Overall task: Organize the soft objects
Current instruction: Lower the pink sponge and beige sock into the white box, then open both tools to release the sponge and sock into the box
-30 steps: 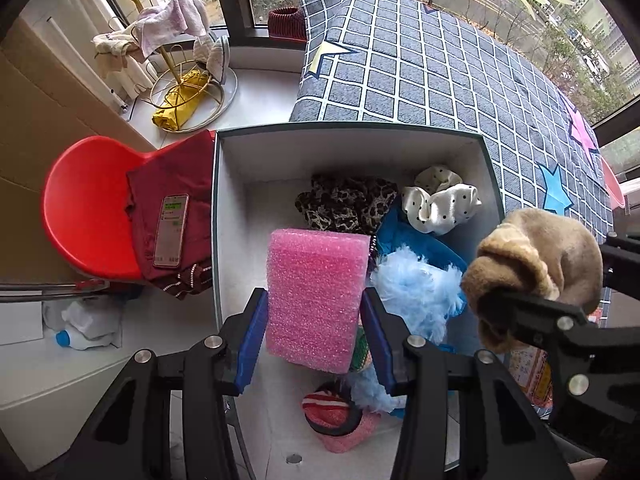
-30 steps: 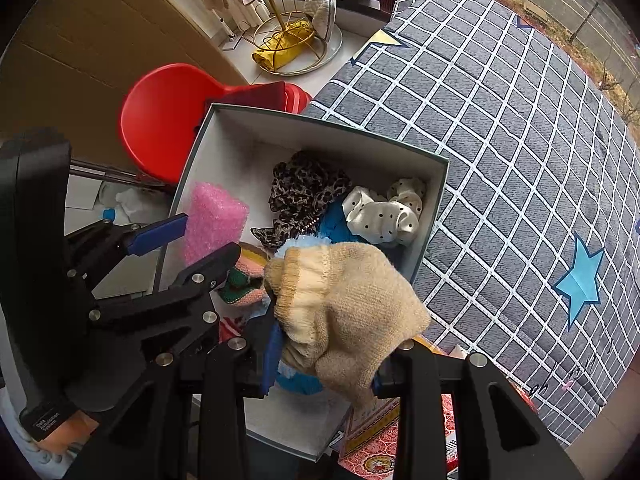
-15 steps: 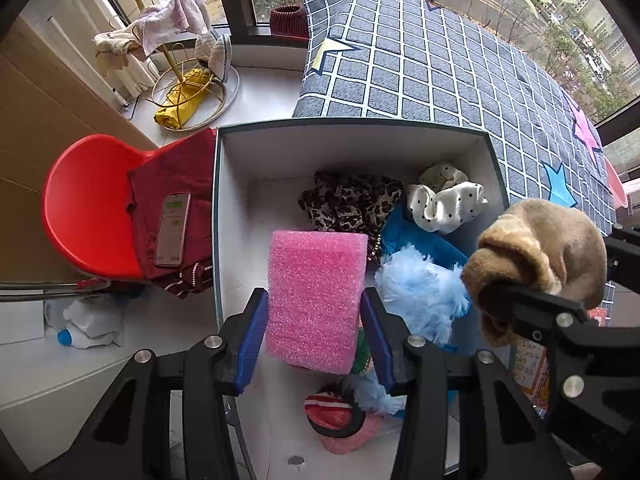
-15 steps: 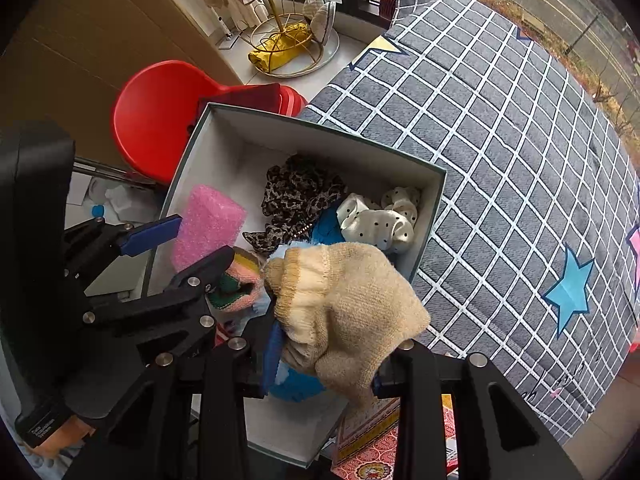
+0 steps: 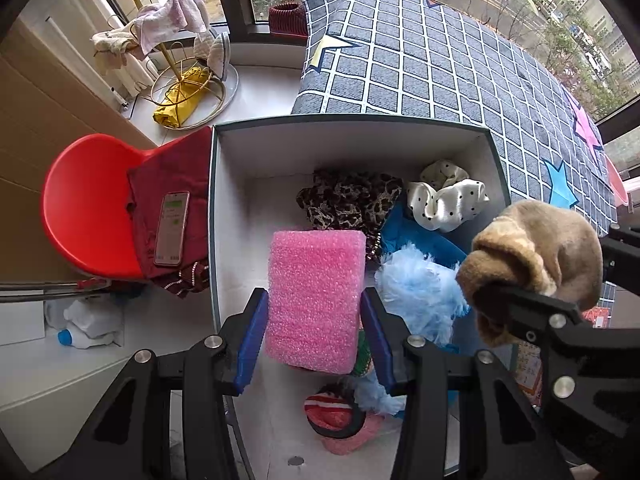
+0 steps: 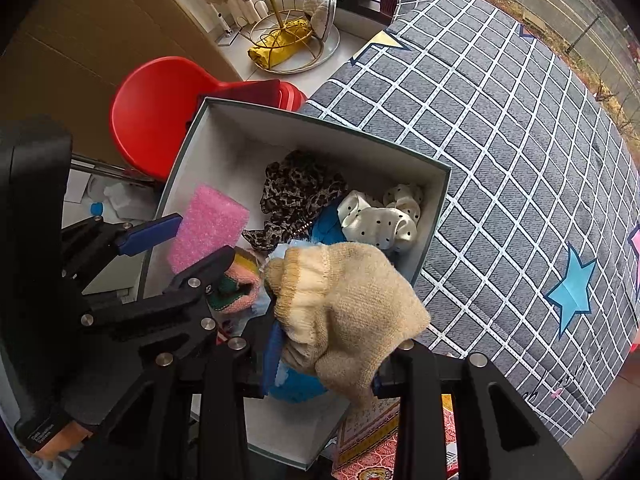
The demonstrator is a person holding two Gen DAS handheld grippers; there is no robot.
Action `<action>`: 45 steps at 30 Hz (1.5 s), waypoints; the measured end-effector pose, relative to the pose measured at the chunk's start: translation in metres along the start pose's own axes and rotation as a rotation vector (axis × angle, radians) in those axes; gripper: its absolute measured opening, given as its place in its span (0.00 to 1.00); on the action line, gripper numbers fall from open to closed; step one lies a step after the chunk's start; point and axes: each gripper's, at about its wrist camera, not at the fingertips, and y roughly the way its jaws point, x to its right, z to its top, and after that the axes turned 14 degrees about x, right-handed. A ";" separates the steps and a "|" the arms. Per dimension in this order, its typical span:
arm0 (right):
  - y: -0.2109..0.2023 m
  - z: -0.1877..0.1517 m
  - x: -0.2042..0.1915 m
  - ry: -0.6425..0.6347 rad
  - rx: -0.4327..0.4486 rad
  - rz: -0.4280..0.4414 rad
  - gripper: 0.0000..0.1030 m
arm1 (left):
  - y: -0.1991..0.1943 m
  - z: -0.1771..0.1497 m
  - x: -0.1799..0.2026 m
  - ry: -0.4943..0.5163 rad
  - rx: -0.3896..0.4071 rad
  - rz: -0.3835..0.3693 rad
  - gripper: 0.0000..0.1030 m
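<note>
1. The left gripper (image 5: 314,334) is part open, its blue pads pressed on both long sides of a pink foam block (image 5: 316,296); it holds the block above the box (image 5: 280,148), over the bare floor on the box's 9 o'clock side.
2. The right gripper (image 6: 322,360) is nearly closed, clamped on a bunched tan knit hat (image 6: 344,304) held over the box's 4 o'clock side, near its rim.
3. In the left wrist view, the box's far half holds a leopard-print cloth (image 5: 348,204) at 12 o'clock and a white dotted scrunchie (image 5: 444,198) at 2 o'clock; a blue feathery item (image 5: 420,288) sits just beside the block at 3 o'clock.
4. Open floor lies from the block out to the 9 and 11 o'clock walls. A checked bedcover (image 6: 520,160) borders the box's far and right walls; a red chair (image 5: 88,208) stands beyond the left wall.
5. The block's long axis runs 12 to 6 o'clock, along the fingers. The hat's ribbed cuff faces 10 o'clock in the right wrist view.
</note>
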 end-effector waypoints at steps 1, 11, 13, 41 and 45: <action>0.000 0.000 0.000 0.000 -0.001 0.000 0.33 | 0.000 0.000 0.000 0.000 0.000 0.000 0.49; 0.003 -0.001 0.001 0.004 -0.011 0.006 0.33 | 0.001 -0.002 -0.001 -0.002 -0.003 0.003 0.49; 0.004 -0.002 0.001 0.004 -0.013 0.005 0.33 | 0.001 -0.002 -0.001 -0.002 -0.004 0.004 0.49; -0.015 -0.005 0.018 0.041 0.016 -0.015 1.00 | -0.025 -0.016 -0.005 0.032 0.080 0.102 0.75; -0.035 -0.007 0.017 0.048 0.053 -0.007 1.00 | -0.056 -0.014 0.002 0.045 0.154 0.152 0.78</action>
